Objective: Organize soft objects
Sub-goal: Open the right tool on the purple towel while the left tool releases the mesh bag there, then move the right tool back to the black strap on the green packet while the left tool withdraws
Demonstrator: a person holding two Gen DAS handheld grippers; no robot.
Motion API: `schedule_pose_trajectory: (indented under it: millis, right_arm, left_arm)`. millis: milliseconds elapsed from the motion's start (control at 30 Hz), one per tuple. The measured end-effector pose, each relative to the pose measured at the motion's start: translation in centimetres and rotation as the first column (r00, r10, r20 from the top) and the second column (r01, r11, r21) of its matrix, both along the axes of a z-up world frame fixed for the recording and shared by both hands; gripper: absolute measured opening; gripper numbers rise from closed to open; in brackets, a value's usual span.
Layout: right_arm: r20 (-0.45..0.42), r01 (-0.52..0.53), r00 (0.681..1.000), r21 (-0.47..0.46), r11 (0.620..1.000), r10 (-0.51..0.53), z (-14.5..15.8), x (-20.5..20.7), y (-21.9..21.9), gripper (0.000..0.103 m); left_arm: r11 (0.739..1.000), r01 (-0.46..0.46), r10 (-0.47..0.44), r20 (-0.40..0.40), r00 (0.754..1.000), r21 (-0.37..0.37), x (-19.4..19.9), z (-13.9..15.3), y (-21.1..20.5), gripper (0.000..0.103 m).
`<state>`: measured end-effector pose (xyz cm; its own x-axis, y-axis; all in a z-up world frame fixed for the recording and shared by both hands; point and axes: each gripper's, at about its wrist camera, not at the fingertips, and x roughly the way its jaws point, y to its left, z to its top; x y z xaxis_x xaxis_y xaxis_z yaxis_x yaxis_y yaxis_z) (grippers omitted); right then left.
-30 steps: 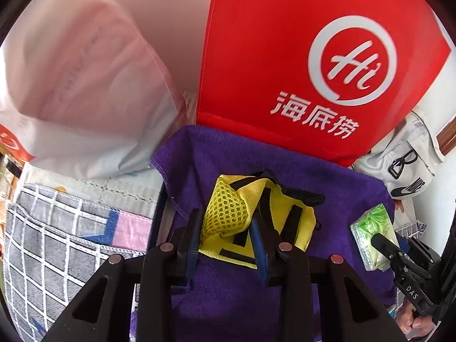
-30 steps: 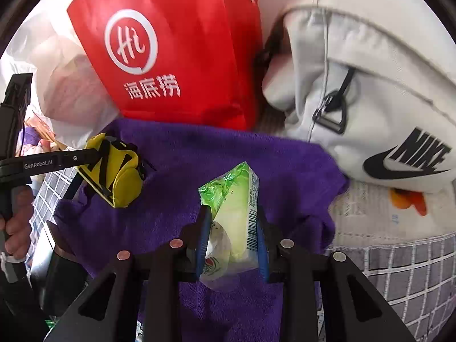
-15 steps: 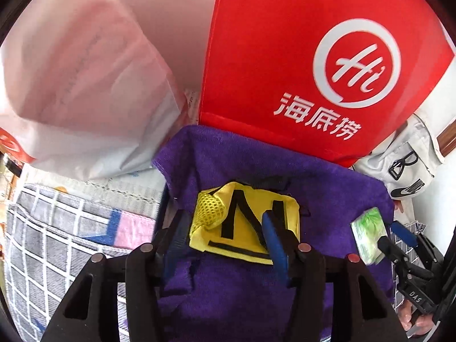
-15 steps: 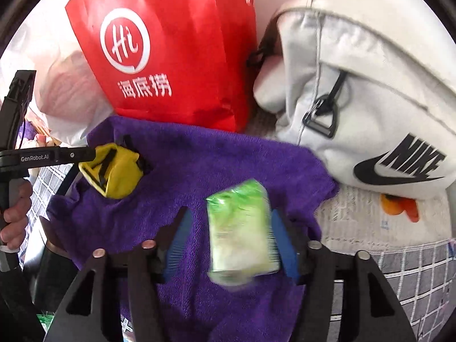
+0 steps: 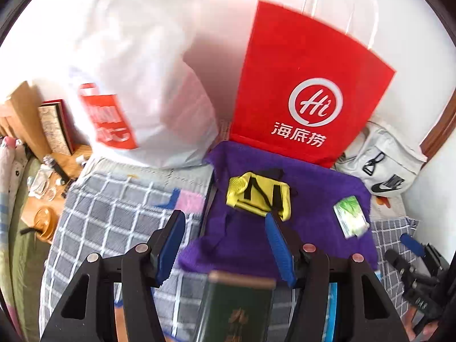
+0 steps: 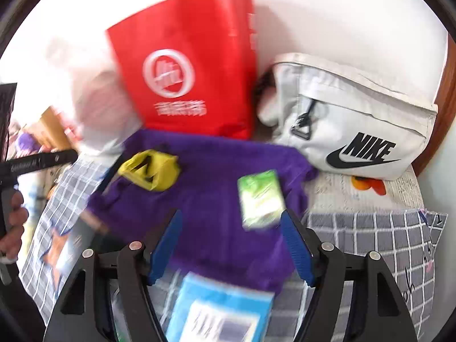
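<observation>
Here the left tool (image 5: 225,245) hangs spread and empty above the purple towel (image 5: 256,245); the right tool (image 6: 232,245) is opening, nothing between its pads. The yellow pouch (image 5: 258,196) and the green packet (image 6: 260,196), somewhat blurred, lie apart on that towel.

1. Left gripper (image 5: 225,245): black angular frame, two fingers (image 5: 171,242) faced with ribbed blue pads.
2. Right gripper (image 6: 233,245): identical black frame and blue pads.
3. Round silver fasteners sit at the finger pivots.
4. White lettering, blurred, marks the left gripper's black bar in the right wrist view.
</observation>
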<state>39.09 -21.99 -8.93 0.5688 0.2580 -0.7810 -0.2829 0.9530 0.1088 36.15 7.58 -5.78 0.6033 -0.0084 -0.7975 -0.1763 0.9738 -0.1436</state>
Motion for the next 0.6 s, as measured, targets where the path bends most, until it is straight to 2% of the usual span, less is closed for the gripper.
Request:
schedule_pose_trajectory:
  millis: [133, 400, 467, 600]
  right_arm:
    - [-0.014, -0.031, 0.999, 0.025, 0.999, 0.031, 1.1, -4.6, 1.0, 0.072]
    - [-0.068, -0.041, 0.996, 0.139, 0.989, 0.051, 1.0, -12.8, 1.8, 0.072]
    - [-0.078, -0.055, 0.995, 0.137, 0.989, 0.066, 0.5, -14.4, 2.3, 0.072]
    - [-0.024, -0.114, 0.993, 0.097, 0.989, 0.116, 0.0, -17.5, 3.8, 0.071]
  left_arm:
    - [1.000, -0.005, 0.003, 0.059, 0.998, 0.026, -4.5, 1.4, 0.5, 0.056]
    - [1.000, 0.013, -0.014, 0.054, 0.998, 0.012, -12.4, 1.6, 1.2, 0.056]
    - [1.000, 0.019, -0.019, 0.047, 0.999, 0.000, -14.1, 1.1, 1.4, 0.056]
    - [1.000, 0.015, -0.015, 0.021, 1.000, -0.001, -16.4, -0.3, 1.5, 0.056]
